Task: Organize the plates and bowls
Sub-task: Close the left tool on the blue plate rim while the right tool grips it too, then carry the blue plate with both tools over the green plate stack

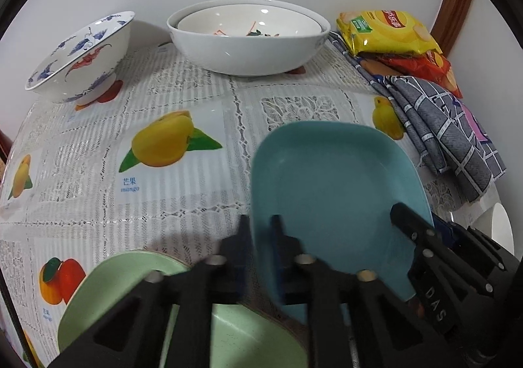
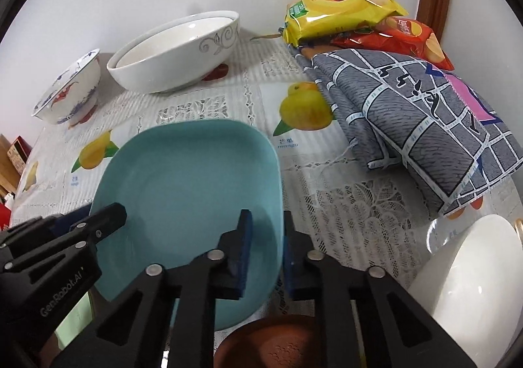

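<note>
A teal square plate (image 1: 330, 184) (image 2: 189, 191) lies on the fruit-print tablecloth (image 1: 170, 211) between my two grippers. My left gripper (image 1: 260, 220) straddles the plate's left rim, one finger outside and one inside, shut on it. It also shows at the left edge of the right wrist view, as the left gripper (image 2: 111, 214). My right gripper (image 2: 265, 214) is shut on the opposite rim and appears as the right gripper (image 1: 402, 214) in the left wrist view. A green plate (image 1: 130, 286) lies under my left gripper. I cannot tell whether the teal plate is off the cloth.
Two nested white bowls (image 1: 245, 50) (image 2: 170, 63) and a blue-and-red patterned bowl (image 1: 81, 57) (image 2: 68, 96) stand by the back wall. Chip bags (image 1: 385, 31) (image 2: 343, 5) and a folded grey cloth (image 1: 441, 126) (image 2: 418, 119) fill the right. A brown dish (image 2: 278, 345) and a white bowl (image 2: 474, 276) sit near.
</note>
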